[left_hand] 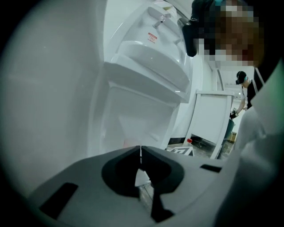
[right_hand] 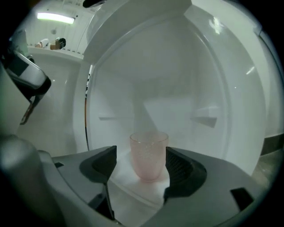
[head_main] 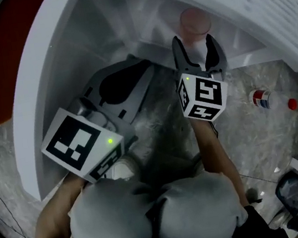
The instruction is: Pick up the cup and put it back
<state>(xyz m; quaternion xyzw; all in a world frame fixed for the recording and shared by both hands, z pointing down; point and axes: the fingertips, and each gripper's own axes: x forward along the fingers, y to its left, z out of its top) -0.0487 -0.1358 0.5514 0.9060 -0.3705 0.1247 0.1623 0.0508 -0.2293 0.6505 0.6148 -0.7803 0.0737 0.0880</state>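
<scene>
Two grey-clad knees [head_main: 154,221] fill the bottom of the head view, closest of all. Just beyond them are two hand-held grippers, each carrying one black-and-white marker cube.

The left gripper [head_main: 137,64] points into the lower part of the open white appliance [head_main: 46,70]. Its two dark grey jaws are pressed together at the tips, with nothing between them.

The right gripper [right_hand: 142,159] reaches further in. Its two jaws stand wide apart, one on each side of the single translucent pink speckled cup [right_hand: 148,155]. There is a clear gap on the cup's left, and the right pad [right_hand: 177,166] is just beside it.

The cup stands upright on a white shelf [right_hand: 133,190] inside the appliance.

To the right, one small clear bottle with a red cap [head_main: 262,98] lies on the marbled floor [head_main: 253,138].
</scene>
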